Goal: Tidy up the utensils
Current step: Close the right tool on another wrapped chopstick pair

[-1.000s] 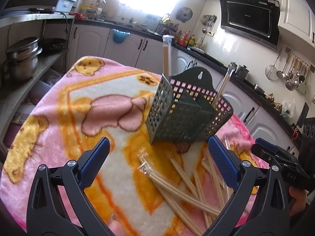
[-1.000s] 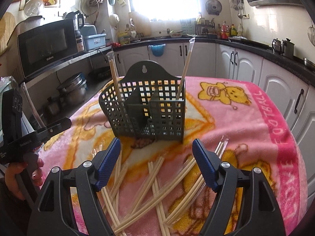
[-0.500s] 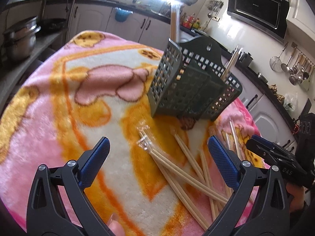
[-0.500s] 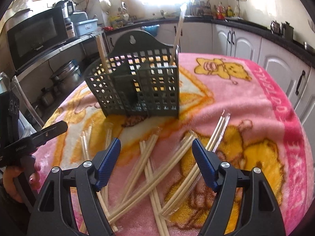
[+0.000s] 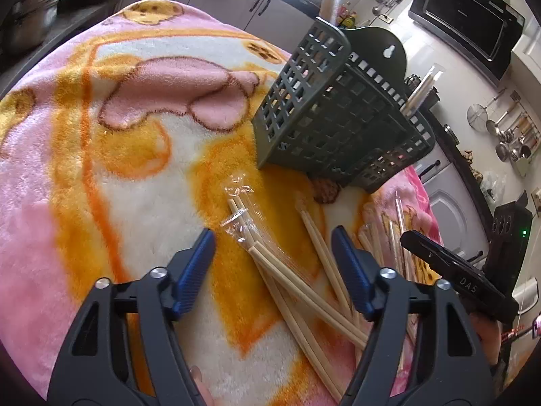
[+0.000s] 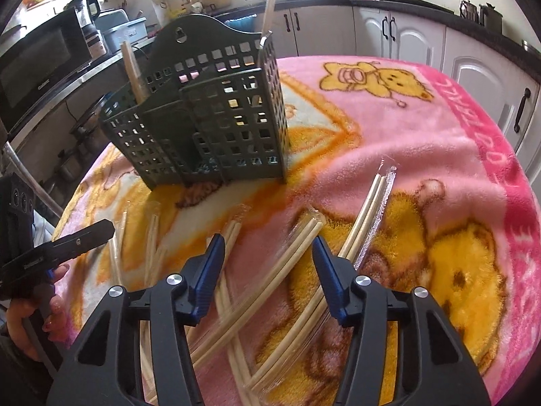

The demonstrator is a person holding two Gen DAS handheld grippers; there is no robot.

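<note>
A dark green utensil basket [image 5: 334,115] stands on the blanket, with two wrapped chopstick pairs upright in it; it also shows in the right wrist view [image 6: 209,118]. Several plastic-wrapped chopstick pairs [image 5: 290,270] lie scattered in front of it. My left gripper [image 5: 274,267] is open, low over the blanket, its jaws either side of a wrapped pair. My right gripper [image 6: 267,270] is open, low over another wrapped pair [image 6: 287,257]. A further pair [image 6: 368,213] lies to its right.
The table is covered by a pink and orange bear blanket [image 6: 422,142]. Kitchen counters and white cabinets [image 6: 399,30] surround it. A microwave [image 6: 37,64] and pots [image 5: 30,23] stand on shelves at the side. The other gripper shows at each view's edge.
Both grippers have dropped down and forward toward the chopsticks on the blanket, and their jaws have narrowed somewhat. The basket now appears closer and higher in both views.
</note>
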